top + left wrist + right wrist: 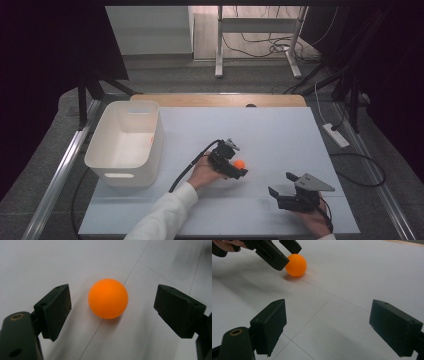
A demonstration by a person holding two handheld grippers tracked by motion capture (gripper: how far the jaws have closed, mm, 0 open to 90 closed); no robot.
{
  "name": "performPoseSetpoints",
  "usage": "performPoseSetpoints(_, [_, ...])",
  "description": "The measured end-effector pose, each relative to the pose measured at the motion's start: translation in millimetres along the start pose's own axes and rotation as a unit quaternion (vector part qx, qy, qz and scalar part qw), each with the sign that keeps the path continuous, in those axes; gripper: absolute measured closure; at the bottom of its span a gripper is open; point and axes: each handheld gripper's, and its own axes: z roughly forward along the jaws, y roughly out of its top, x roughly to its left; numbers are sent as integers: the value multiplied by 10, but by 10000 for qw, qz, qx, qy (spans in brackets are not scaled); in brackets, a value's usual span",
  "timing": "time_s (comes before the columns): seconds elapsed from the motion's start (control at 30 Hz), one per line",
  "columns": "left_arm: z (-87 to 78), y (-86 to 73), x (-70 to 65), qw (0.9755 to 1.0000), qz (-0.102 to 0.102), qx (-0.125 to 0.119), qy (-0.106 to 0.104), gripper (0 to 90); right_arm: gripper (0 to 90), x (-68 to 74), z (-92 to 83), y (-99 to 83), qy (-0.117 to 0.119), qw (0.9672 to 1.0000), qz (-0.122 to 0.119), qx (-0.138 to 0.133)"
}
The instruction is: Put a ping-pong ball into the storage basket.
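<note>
Straddling an orange ball (108, 298) on the white table (280, 135), the left gripper (239, 168) stood with its jaws spread wide.
The ball lay between those jaws, touching neither, near the table's middle and well right of the white bin (125, 145). The right gripper (281, 186) hovered near the front edge, jaws wide, holding nothing.
</note>
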Motion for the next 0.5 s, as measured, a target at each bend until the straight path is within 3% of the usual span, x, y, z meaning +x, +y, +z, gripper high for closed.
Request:
performPoseSetpoints(0.27, [36,-7,26,10000,-80,4,-11,170,144,6,2,2,16,10000,6,-7])
performPoseSetpoints(0.5, [67,-18,82,9998,-76,159,26,177,145,7,6,9,43,10000,25,-27])
